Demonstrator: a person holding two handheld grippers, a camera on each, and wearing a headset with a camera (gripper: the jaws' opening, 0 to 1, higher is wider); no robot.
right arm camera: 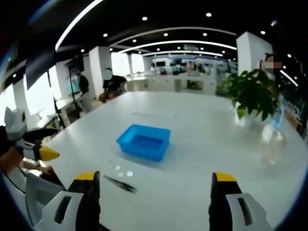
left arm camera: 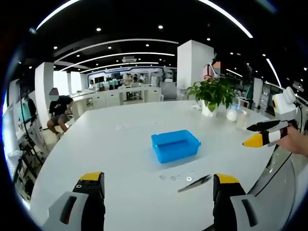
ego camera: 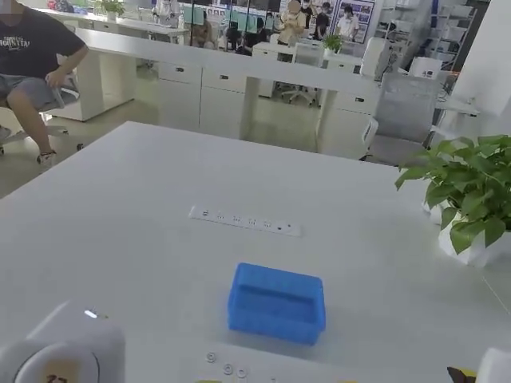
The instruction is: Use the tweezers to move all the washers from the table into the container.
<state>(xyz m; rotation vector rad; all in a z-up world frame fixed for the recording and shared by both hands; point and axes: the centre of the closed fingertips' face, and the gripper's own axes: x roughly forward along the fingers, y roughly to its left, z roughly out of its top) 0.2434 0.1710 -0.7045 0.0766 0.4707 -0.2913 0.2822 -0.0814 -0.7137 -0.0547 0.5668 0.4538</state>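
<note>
The blue container [ego camera: 276,304] sits open on the white table [ego camera: 144,239]. Small silver washers [ego camera: 227,368] lie just in front of it, toward me. In the left gripper view the washers [left arm camera: 172,178] lie beside slim metal tweezers [left arm camera: 195,183], which rest flat on the table short of the container [left arm camera: 175,144]. My left gripper [left arm camera: 158,177] is open and holds nothing. My right gripper [right arm camera: 155,177] is open too, above the table edge. Its view has the tweezers [right arm camera: 120,184], washers [right arm camera: 123,171] and container [right arm camera: 144,141] ahead.
A white power strip [ego camera: 244,221] lies beyond the container. A potted plant [ego camera: 471,191] stands at the table's right edge, with a clear bottle [right arm camera: 272,139] near it. People sit and stand at desks in the background.
</note>
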